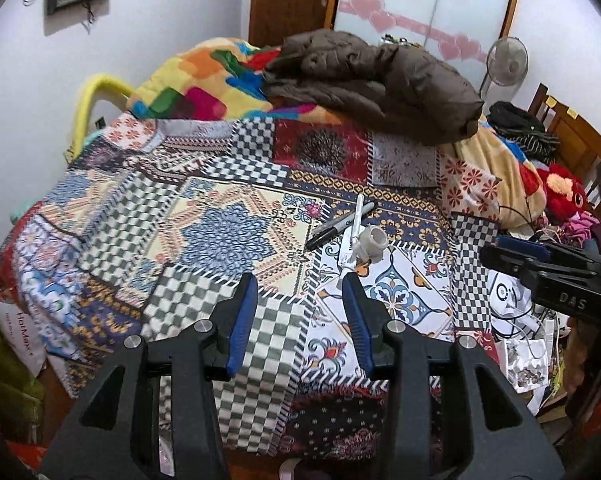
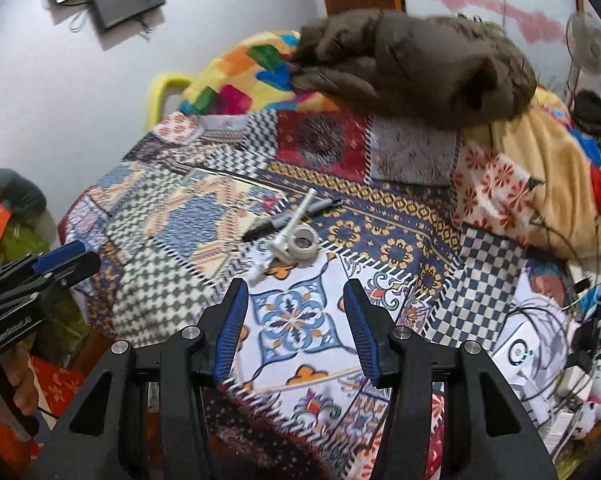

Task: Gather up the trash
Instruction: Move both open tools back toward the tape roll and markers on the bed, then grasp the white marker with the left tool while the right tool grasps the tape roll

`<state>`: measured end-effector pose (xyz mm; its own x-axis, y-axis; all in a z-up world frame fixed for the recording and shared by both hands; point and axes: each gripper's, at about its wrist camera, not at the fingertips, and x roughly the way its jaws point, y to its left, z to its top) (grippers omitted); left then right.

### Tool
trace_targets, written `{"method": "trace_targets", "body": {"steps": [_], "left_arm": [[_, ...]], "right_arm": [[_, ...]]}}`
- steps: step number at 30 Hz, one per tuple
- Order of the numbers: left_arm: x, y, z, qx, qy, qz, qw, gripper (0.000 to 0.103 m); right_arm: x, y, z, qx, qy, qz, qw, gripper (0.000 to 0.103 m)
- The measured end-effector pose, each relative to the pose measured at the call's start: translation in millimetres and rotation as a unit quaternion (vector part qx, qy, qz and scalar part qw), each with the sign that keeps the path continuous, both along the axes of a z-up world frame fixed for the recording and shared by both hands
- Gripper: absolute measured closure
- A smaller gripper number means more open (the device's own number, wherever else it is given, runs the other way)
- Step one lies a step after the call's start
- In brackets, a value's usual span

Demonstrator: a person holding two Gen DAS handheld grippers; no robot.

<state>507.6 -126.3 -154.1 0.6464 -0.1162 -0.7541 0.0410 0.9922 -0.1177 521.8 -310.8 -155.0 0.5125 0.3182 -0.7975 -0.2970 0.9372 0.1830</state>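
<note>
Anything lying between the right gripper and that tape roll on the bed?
Nothing loose: in the right wrist view only bare patterned bedspread separates the open right gripper from the tape roll, with the white pen just left of the roll.

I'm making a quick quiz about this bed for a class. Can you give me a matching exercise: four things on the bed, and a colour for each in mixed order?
Things:
1. jacket
2. marker
3. tape roll
4. stuffed toy

Colours:
A. red
B. white
C. brown
D. black

Pairs: 1-C, 2-D, 3-B, 4-A
</note>
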Motion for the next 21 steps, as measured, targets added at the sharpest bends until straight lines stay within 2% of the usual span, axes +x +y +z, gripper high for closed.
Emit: {"method": "trace_targets", "body": {"steps": [8,14,21], "left_arm": [[50.8,-6.8,-42.4,-0.013,0.026,-0.012,0.9995,0.060],[72.8,-9.0,-67.3,-0.021,0.041,-0.019,0.9988,0.060],[83.4,-11.6,-90.7,-0.046,0.056,-0.026,0.9970,0.060]], "right_arm": [[54.4,8.8,-54.1,0.038,0.051,-0.005,0.998,0.057],[87.4,15.8,-85.6,0.062,0.081,-0.016,0.995,0.057],[100.9,27.8,-102.0,0.044,0.072,-0.019,0.996,0.057]]}}
